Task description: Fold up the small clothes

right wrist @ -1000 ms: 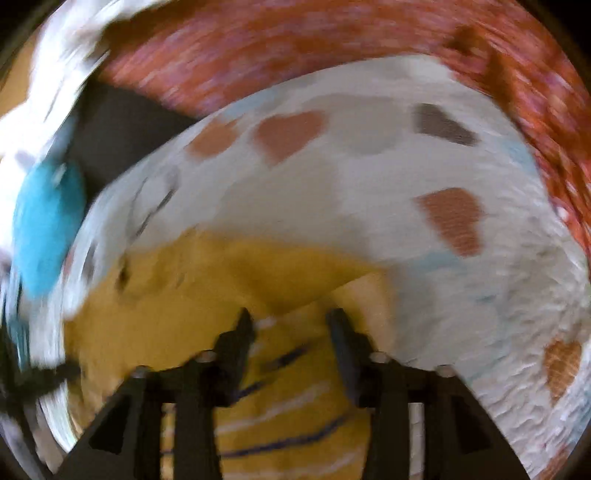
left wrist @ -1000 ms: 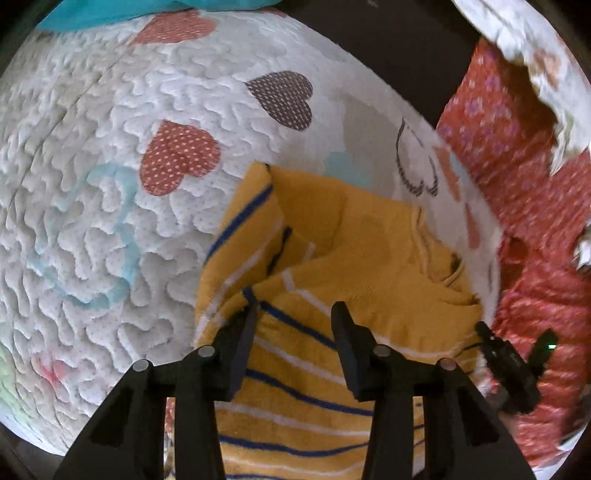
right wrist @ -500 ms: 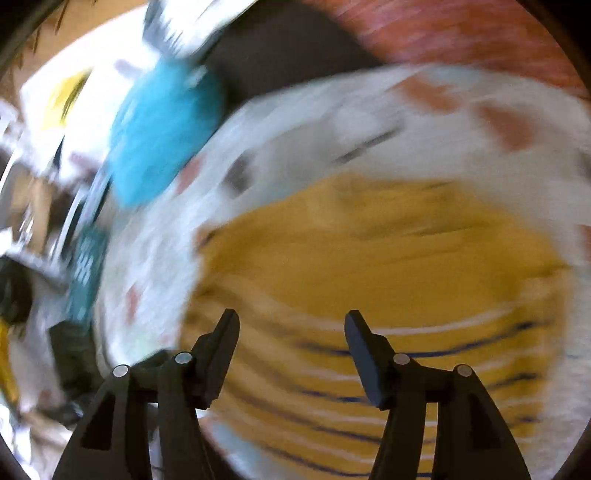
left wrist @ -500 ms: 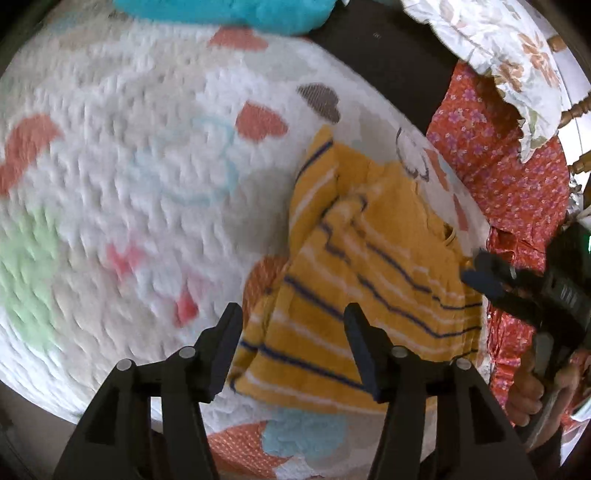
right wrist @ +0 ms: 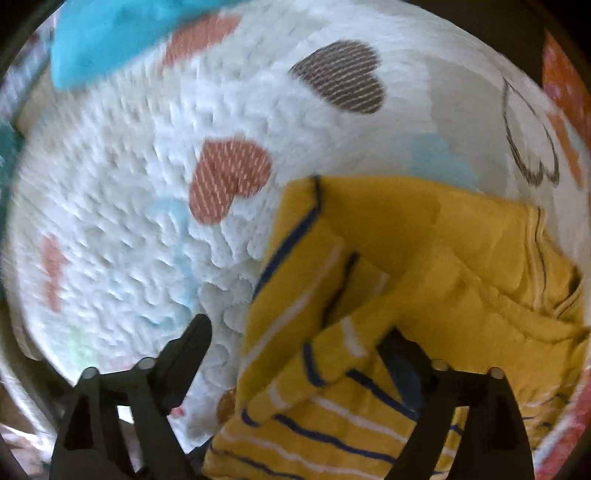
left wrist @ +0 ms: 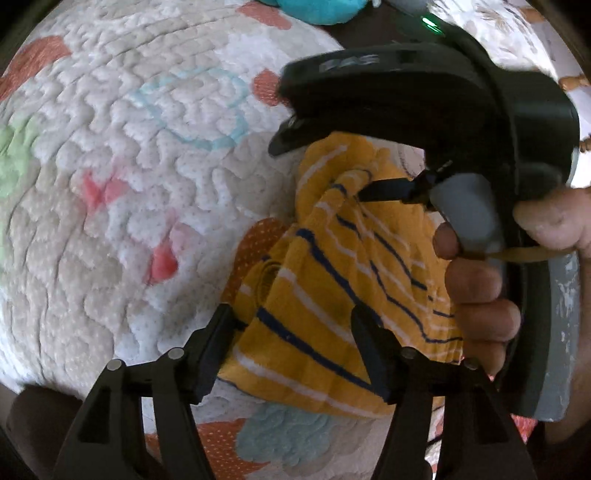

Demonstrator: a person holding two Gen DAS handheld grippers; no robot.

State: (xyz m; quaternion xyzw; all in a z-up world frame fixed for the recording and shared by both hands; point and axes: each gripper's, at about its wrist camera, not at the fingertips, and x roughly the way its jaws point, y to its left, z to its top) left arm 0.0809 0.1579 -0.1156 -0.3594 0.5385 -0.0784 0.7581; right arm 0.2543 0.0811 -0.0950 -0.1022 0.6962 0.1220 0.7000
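A small yellow garment with blue and white stripes (left wrist: 332,295) lies folded on a white quilted mat with hearts (left wrist: 129,184). My left gripper (left wrist: 295,343) is open, its fingers on either side of the garment's near edge. The right gripper's black body (left wrist: 443,103), held by a hand (left wrist: 480,288), hangs over the garment's far part in the left wrist view. In the right wrist view the garment (right wrist: 424,277) fills the lower right and my right gripper (right wrist: 295,343) is open above its near striped fold, holding nothing.
A bright blue soft thing (right wrist: 110,33) lies at the mat's far edge. Red patterned fabric (right wrist: 565,85) lies beyond the mat at the right edge of the right wrist view. The mat (right wrist: 129,221) stretches left of the garment.
Both grippers have pulled back from the garment and opened wider. The right gripper and the hand holding it have swung in over the garment, close in front of the left camera.
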